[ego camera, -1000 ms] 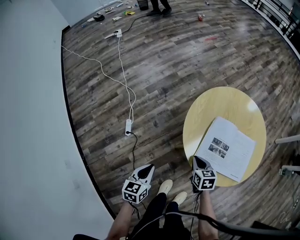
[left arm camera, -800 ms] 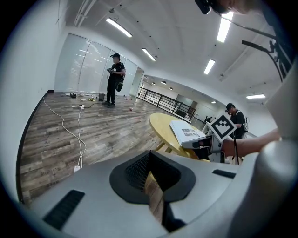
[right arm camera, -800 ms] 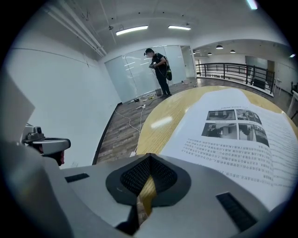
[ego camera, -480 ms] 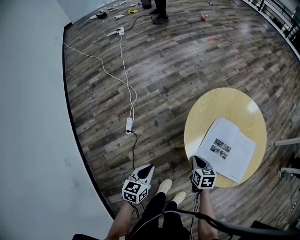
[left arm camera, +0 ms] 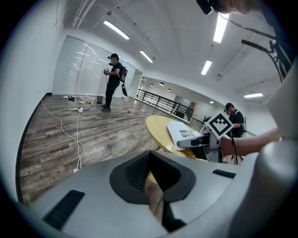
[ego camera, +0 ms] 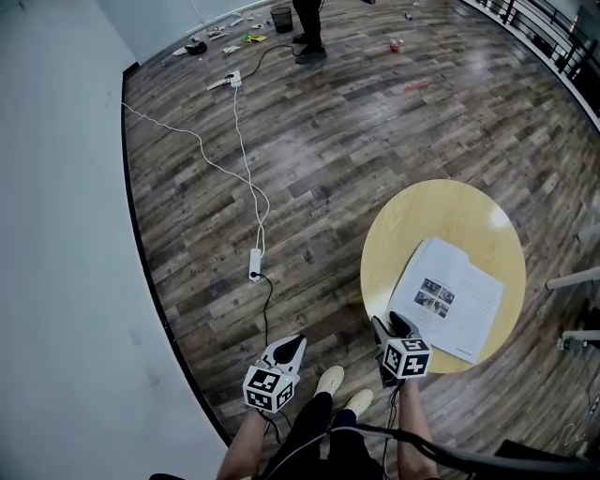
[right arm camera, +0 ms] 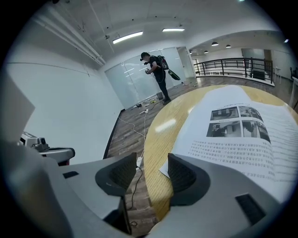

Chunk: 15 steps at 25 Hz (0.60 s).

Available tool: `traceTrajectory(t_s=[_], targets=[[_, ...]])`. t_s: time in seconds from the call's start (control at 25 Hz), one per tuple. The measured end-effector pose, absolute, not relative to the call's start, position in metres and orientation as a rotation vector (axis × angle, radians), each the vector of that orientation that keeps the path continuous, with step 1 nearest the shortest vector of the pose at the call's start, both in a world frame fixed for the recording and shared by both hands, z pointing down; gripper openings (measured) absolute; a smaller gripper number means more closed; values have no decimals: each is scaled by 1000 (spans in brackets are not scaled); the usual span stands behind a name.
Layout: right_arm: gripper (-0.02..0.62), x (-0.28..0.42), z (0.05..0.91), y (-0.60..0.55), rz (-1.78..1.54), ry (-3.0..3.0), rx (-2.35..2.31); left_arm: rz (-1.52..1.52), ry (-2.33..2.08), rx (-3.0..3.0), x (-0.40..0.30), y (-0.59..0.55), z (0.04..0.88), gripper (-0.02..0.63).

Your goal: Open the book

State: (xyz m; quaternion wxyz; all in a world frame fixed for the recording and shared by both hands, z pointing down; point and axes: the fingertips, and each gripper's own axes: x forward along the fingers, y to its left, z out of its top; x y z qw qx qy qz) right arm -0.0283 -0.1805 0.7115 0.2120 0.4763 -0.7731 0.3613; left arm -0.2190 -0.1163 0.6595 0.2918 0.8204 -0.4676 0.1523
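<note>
A closed white book (ego camera: 450, 298) with small photos on its cover lies on the round yellow table (ego camera: 450, 211), near the table's front right. My right gripper (ego camera: 389, 322) hovers at the table's near left edge, just short of the book's corner. Its jaws are opening, and only the table edge (right arm camera: 163, 139) and the floor show between them; the book (right arm camera: 233, 135) lies just beyond the right pad. My left gripper (ego camera: 292, 345) hangs over the wooden floor to the left of the table, shut on nothing. From there the book (left arm camera: 181, 132) and the right gripper (left arm camera: 205, 142) lie to its right.
A white power strip (ego camera: 255, 264) with a long cable (ego camera: 225, 169) lies on the floor left of the table. A white wall (ego camera: 56, 234) runs along the left. A person (ego camera: 307, 23) stands far off among litter. My shoes (ego camera: 330, 378) are between the grippers. White bars (ego camera: 572, 278) stick in at the right.
The right gripper's jaws have gone from shut to open at the table's edge. The book and the left gripper have kept their places.
</note>
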Motion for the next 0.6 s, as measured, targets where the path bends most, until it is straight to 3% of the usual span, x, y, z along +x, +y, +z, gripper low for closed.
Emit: traceTrajectory(t_s=[0.36, 0.44, 0.6], targets=[[182, -16, 673, -174, 961, -2193, 1373, 389, -1239, 2235, -207, -116, 637, -2], [11, -7, 663, -171, 889, -2184, 1419, 385, -1231, 2254, -200, -116, 631, -2], [3, 5, 647, -160, 846, -2203, 1447, 376, -1207, 2300, -182, -113, 620, -2]])
